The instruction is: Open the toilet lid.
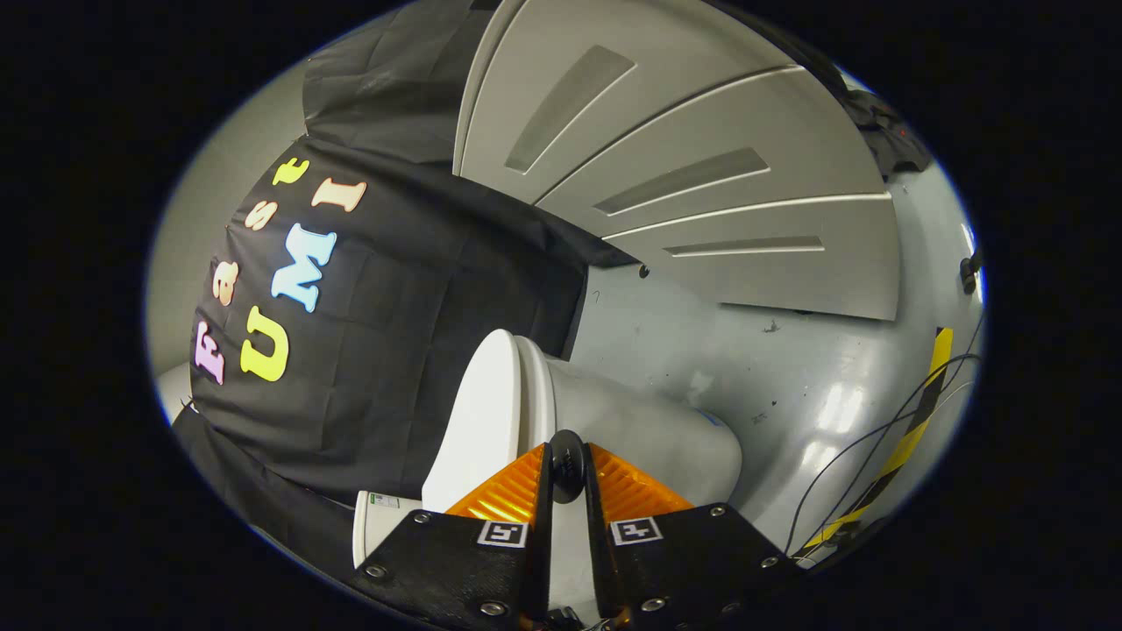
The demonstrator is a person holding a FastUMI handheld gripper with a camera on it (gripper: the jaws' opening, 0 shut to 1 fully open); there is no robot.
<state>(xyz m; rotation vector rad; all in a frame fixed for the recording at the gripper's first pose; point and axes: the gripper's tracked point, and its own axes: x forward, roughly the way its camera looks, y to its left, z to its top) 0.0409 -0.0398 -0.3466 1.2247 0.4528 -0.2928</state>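
- White toilet (pixel 614 429) lay just ahead of the gripper (pixel 566 469), lid (pixel 478 421) toward the cloth wall.
- Jaws stood nearly together, a narrow gap between, pinching nothing.
- Cables (pixel 877 456) and striped tape (pixel 912 421) beyond on the floor (pixel 789 368).

The gripper (pixel 565 460) has its two fingers (pixel 513 491) drawn close together, only a narrow slot between them, with a small knob sitting at the tips in that slot. Just ahead of and beyond the fingers stands the toilet (pixel 614 429), seen tilted in this rolled view. Its lid (pixel 482 412) lies against the seat, on the side toward the cloth wall (pixel 394 350), while the bowl (pixel 666 438) bulges out on the opposite side, toward the floor (pixel 789 377). A panelled door (pixel 701 175) stands further off beyond the toilet. Cables (pixel 877 447) and a striped strip (pixel 912 421) run across the floor, well apart from the bowl.
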